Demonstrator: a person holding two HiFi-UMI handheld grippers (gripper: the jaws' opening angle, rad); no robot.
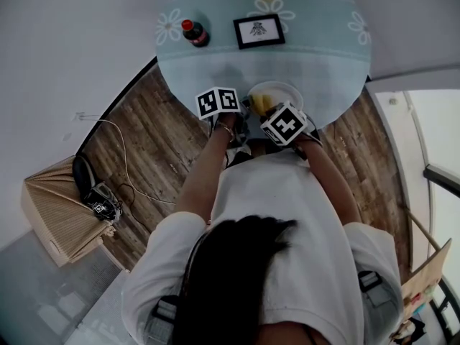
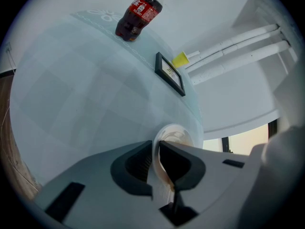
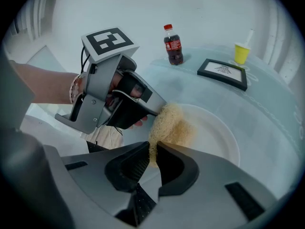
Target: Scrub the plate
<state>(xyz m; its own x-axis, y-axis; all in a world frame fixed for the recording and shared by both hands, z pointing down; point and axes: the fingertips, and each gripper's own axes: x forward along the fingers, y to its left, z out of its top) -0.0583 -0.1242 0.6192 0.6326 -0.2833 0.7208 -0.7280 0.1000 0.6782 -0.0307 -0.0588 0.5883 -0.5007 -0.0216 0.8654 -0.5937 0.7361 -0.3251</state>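
At the near edge of the round table (image 1: 215, 70), the left gripper (image 2: 156, 156) is clamped on the rim of the one white plate (image 3: 214, 132), and the right gripper (image 3: 153, 159) pinches the single yellow scrub pad (image 3: 171, 125) resting on that plate; behind stand one bottle (image 1: 194, 33) of dark cola, one framed picture (image 1: 259, 31) and one yellow cup (image 3: 242, 53) holding a pale stick
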